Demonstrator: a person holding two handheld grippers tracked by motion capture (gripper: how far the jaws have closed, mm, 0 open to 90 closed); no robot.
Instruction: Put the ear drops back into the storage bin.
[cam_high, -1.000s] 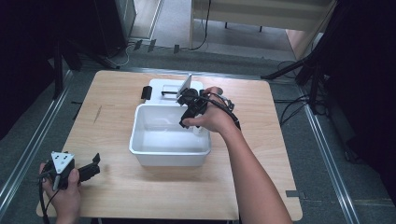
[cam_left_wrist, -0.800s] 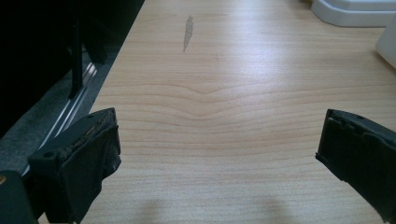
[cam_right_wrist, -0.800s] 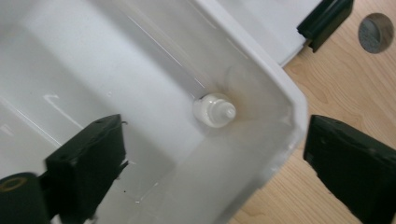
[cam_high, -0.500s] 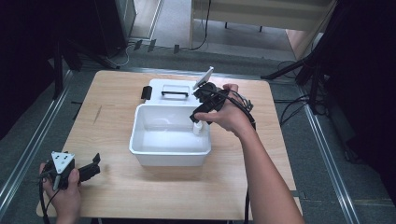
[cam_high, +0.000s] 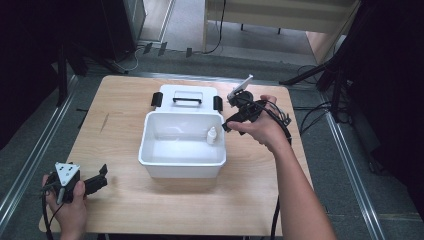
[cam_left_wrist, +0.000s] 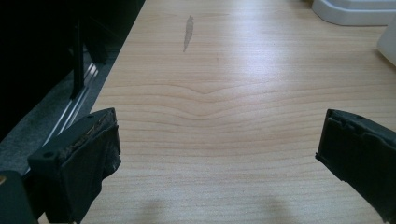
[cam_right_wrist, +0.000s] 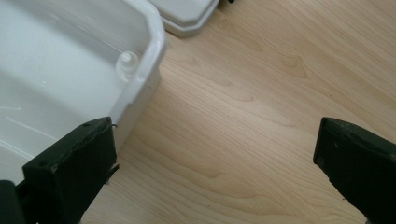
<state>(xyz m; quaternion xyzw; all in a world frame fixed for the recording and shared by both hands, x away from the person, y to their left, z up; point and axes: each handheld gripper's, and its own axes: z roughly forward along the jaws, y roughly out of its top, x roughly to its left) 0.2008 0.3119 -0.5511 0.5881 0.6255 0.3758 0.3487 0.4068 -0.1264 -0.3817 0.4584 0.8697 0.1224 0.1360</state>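
A white plastic bin (cam_high: 182, 161) stands open in the middle of the wooden table. Inside it, a small white bottle (cam_high: 212, 135) stands against the right wall; the right gripper view catches the bottle's cap (cam_right_wrist: 127, 63) just behind the bin's rim (cam_right_wrist: 154, 51). My right gripper (cam_high: 226, 124) hovers just outside that right rim. Its jaws have just been opening and are now wide apart over bare wood (cam_right_wrist: 215, 168), with nothing between them. My left gripper (cam_high: 100, 177) rests at the table's front left corner, open and empty (cam_left_wrist: 219, 158).
The bin's white lid (cam_high: 187, 93), with a black handle and black side clips, lies flat right behind the bin. Its edge also appears as the lid (cam_right_wrist: 187, 14) in the right gripper view. Bare wood lies to the right of the bin and along the table's front.
My right hand has pulled back from over the bin to the right, past its rim. The small bottle now stands uncovered inside. The left hand has stayed put.
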